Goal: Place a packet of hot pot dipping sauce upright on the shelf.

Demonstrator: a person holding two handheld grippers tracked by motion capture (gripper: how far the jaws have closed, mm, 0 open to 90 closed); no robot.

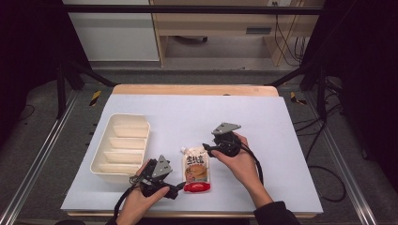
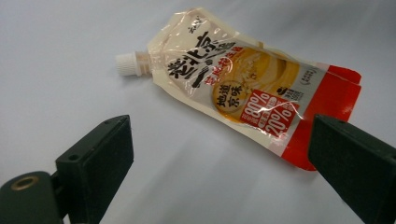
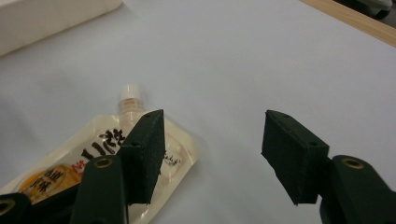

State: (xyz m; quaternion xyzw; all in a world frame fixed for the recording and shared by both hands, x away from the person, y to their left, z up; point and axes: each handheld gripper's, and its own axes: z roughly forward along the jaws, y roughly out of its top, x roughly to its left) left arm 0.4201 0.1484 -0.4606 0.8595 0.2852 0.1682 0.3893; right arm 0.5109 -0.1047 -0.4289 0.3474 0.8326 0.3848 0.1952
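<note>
Sauce pouch [image 1: 196,169] lies flat on the pale worktop [image 1: 263,122], near its front edge, white cap [image 1: 183,150] pointing to 11 o'clock, red bottom end toward the person. Cream divided tray [image 1: 121,146] sits at the pouch's 9 o'clock, apart from it.

Left claw [image 1: 177,191] at the pouch's 7 o'clock, just beside the red end; in the left gripper view its jaws stand wide apart with nothing between them, pouch [image 2: 243,93] lying beyond.

Right claw [image 1: 206,149] at the pouch's 1 o'clock, close to its upper corner. In the right gripper view the jaws are parted, gripping nothing; one jaw stands over the pouch's [image 3: 88,163] top corner below the cap [image 3: 130,98], bare worktop between them.
</note>
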